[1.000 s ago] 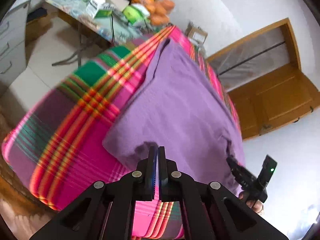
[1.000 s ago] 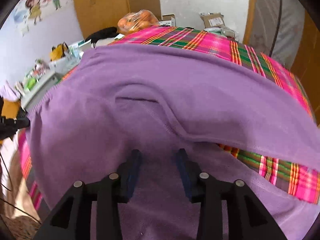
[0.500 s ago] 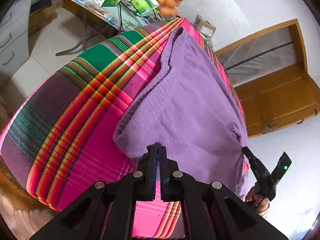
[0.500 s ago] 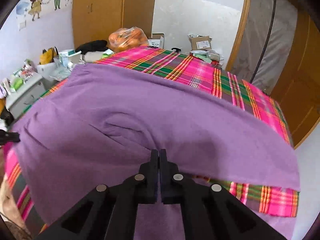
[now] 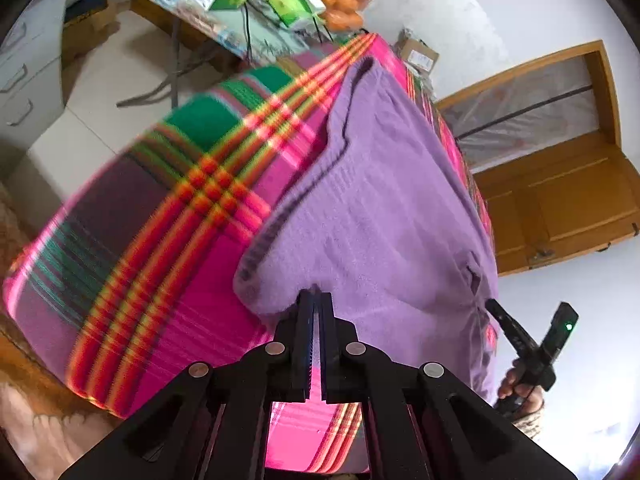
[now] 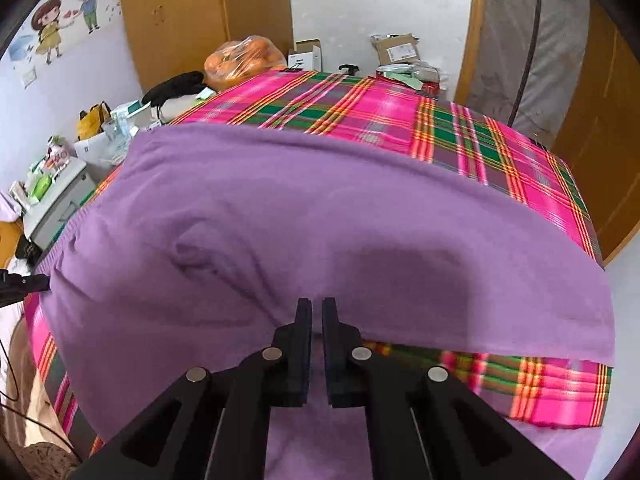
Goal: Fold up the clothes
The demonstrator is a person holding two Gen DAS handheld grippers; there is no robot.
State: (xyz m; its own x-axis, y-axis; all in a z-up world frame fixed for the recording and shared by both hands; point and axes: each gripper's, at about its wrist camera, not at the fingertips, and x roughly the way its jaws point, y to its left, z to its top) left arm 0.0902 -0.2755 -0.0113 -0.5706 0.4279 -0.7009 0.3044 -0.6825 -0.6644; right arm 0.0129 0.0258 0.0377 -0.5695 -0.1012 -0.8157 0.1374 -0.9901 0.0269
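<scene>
A bench draped in a pink, green and orange plaid cloth stretches away ahead of both tools, and over most of it lies the soft purple knitted sweater, its far edge flat and its near edge raised off the cloth. The left hand-held gripper has its jaws pressed nearly together on the near corner by the ribbed hem; the right hand-held gripper is likewise narrowed, pinching a bunch of fabric just in front of it — plaid shows beneath the lifted fold to its right. Beyond the bench's far corner sits a clear bag of oranges.

This looks like the first fold under way: both near corners gripped and raised. The next move, I judge, calls for carrying both edges forward together, level, so the knit lands squarely on its far half — then letting go without dragging it.
</scene>
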